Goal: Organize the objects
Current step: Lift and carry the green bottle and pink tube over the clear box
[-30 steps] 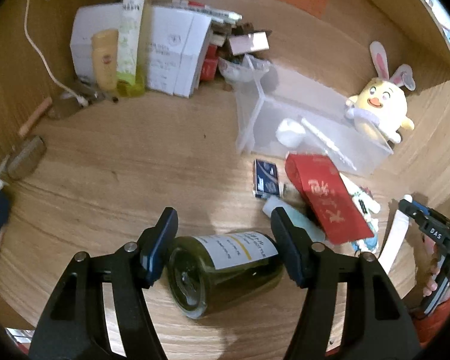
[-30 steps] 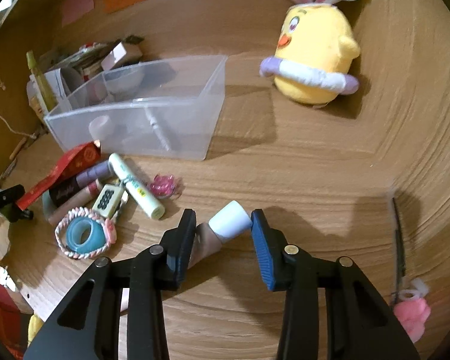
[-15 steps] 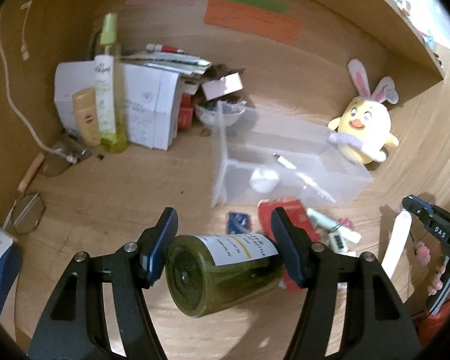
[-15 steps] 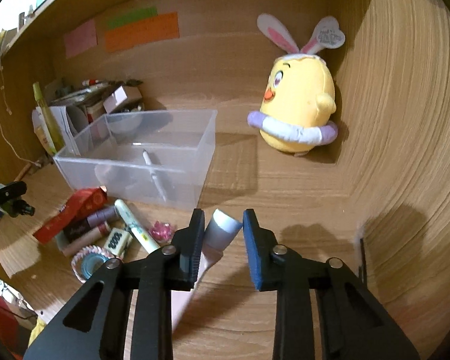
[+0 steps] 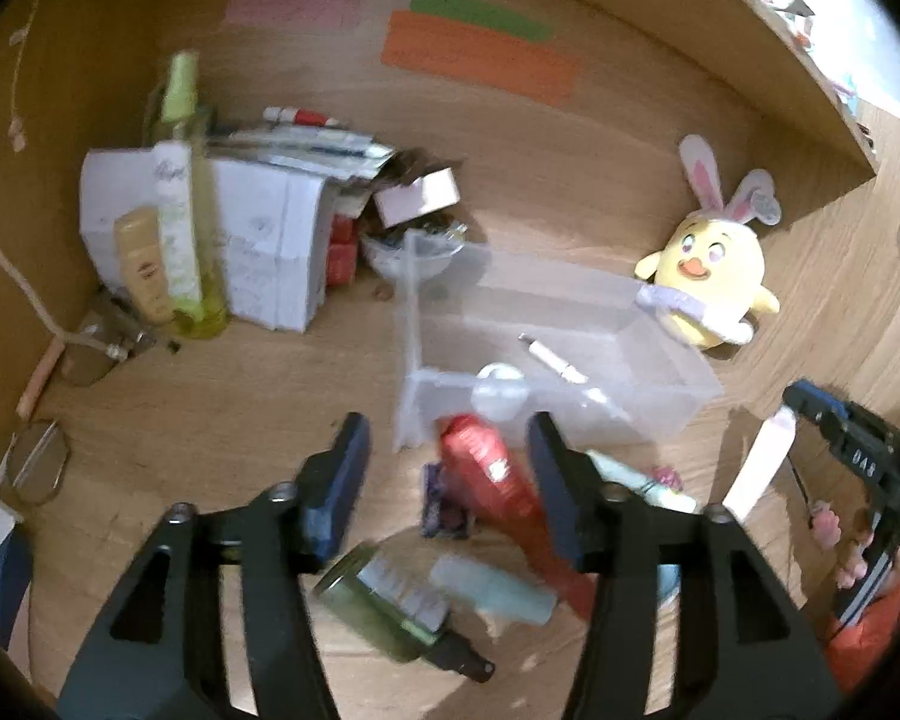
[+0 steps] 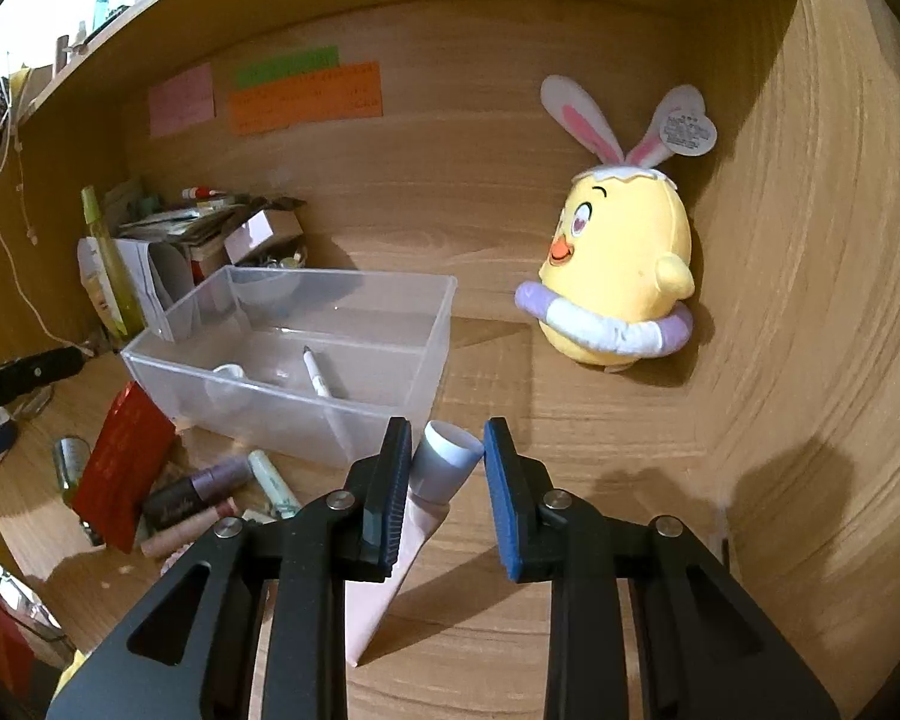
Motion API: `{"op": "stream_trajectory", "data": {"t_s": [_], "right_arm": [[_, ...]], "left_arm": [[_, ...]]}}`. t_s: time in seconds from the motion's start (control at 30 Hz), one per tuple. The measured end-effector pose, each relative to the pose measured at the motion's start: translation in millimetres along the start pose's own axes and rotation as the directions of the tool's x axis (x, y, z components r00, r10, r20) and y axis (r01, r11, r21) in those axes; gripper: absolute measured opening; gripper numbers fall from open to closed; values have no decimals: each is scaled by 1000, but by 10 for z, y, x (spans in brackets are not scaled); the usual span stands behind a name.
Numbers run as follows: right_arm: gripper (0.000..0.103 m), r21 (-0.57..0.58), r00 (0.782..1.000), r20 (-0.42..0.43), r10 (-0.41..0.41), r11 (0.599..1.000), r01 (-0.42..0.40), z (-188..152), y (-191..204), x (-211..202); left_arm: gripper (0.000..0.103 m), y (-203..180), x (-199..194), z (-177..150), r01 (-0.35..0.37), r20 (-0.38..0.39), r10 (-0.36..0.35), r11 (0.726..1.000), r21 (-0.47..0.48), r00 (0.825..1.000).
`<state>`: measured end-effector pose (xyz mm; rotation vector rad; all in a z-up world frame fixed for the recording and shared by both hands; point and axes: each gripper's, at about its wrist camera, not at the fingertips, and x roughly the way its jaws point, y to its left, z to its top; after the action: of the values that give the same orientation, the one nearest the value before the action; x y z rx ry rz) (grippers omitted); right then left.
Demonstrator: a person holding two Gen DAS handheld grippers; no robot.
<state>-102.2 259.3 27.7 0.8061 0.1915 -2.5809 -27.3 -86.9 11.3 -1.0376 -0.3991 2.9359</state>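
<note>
— How are you holding your hands?

— Both tip forward and down over the wooden desk [image 6: 570, 630]. My left gripper [image 5: 447, 429] points toward the near wall of the clear bin [image 5: 678, 360]. My right gripper [image 6: 447, 429] faces the bin's near right corner, with the plush chick [image 6: 618, 276] against the side wall beyond it.

— And the jaws?

— On the left they stand moderately wide with nothing between the pads. The green bottle [image 5: 384, 606] is below them, blurred, lying on its side with its dark cap toward me. It is close under the left finger, though I cannot tell whether they touch. On the right the jaws are narrow and clamp the pink tube [image 6: 414, 516] just under its white cap [image 6: 447, 459].

— How does the tube sit?

— It is tilted, with the cap up and away from me. The flat crimped end hangs toward me, clear of the desk, with its shadow on the wood beneath. The left camera shows it raised at the far right.

— Where is the rest?

— A white pen [image 6: 318, 375] and a small white cup [image 6: 228, 371] lie inside the bin. The red packet [image 5: 492, 474] and several small tubes are scattered on the desk in front of it, and the bottle is nearest to me.
</note>
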Motion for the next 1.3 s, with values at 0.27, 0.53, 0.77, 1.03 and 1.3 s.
{"op": "stream_trajectory", "data": {"t_s": [0.27, 0.53, 0.77, 1.03, 1.3], "right_arm": [[22, -12, 998, 63, -14, 1000, 15, 200, 9, -60], [22, -15, 991, 123, -50, 999, 52, 370, 4, -169], [22, -11, 981, 184, -60, 998, 63, 515, -10, -302], [22, -9, 969, 244, -31, 999, 34, 720, 40, -344], [22, -27, 965, 262, -1, 1000, 8, 937, 154, -186]], "left_arm": [[75, 366, 225, -352, -21, -148, 9, 996, -83, 989], [58, 416, 485, -526, 3, -196, -28, 991, -130, 980], [43, 461, 432, -485, -3, -170, -23, 989, -150, 985], [42, 365, 233, -217, -21, -77, 13, 995, -101, 997], [41, 207, 61, 221, -29, 41, 31, 998, -52, 999]]}}
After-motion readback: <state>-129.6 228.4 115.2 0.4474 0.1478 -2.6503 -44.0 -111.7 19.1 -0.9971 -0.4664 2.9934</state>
